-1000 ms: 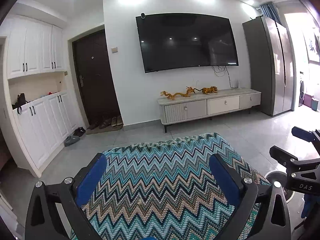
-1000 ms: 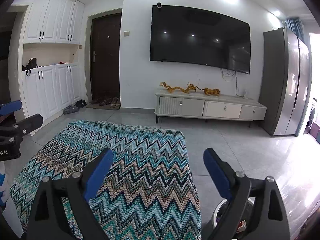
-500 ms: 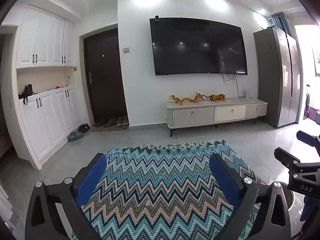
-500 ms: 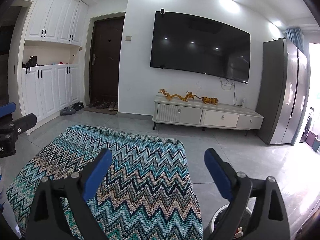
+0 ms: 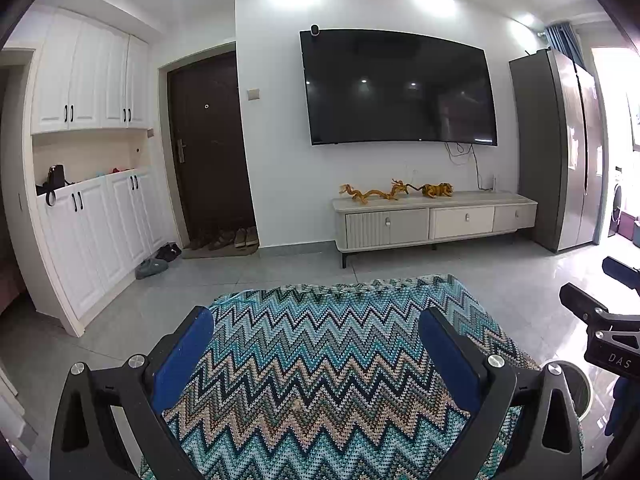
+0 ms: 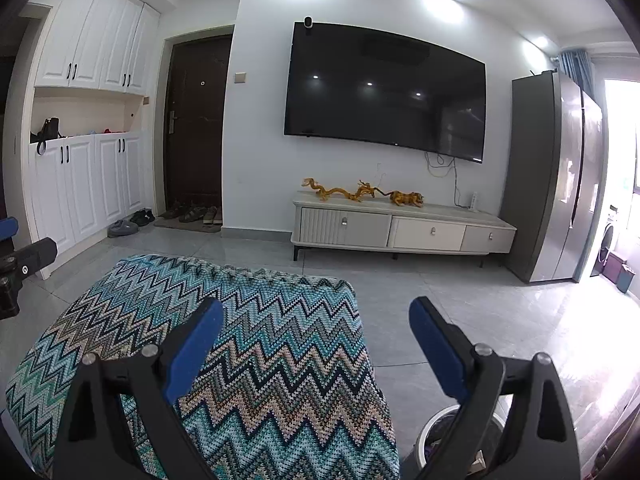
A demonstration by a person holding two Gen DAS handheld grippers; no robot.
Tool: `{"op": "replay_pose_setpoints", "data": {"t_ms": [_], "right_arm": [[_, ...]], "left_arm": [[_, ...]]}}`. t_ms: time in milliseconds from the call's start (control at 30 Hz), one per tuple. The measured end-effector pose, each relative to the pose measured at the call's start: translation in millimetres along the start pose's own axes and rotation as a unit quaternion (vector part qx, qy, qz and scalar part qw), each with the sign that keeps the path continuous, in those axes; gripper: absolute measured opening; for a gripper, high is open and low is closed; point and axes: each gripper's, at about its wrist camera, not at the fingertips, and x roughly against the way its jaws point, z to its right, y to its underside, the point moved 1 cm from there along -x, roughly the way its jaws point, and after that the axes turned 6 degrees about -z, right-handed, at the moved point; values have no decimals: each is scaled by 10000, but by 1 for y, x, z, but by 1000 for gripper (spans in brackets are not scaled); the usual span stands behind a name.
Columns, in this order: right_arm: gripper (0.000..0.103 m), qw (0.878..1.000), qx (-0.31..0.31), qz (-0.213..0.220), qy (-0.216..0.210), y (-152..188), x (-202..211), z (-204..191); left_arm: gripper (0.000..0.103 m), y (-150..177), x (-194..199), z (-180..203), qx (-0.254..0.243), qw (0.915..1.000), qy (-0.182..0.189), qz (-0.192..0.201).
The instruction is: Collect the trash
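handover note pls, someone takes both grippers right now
Left gripper: open, empty, above the zigzag-knit cover.
Right gripper: open, empty, at that cover's right edge.
Bin: white round trash bin on the floor, low right, partly behind the right gripper; some contents show.
Trash: no loose trash visible on the cover or the floor in either view.
Done: nothing picked that I can see.
Left: find the trash, grasp it, drop it in the bin.

Both wrist views level over zigzag cloth (image 5: 320,360), toward television (image 6: 384,100).
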Motion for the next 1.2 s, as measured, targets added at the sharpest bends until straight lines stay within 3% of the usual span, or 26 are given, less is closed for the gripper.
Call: {"op": "replay_pose_setpoints", "data": {"t_ms": [1200], "right_arm": [[95, 9998, -48, 38, 197, 5, 13, 7]], "left_arm": [[103, 2, 4, -7, 100, 9999, -40, -13]]}}
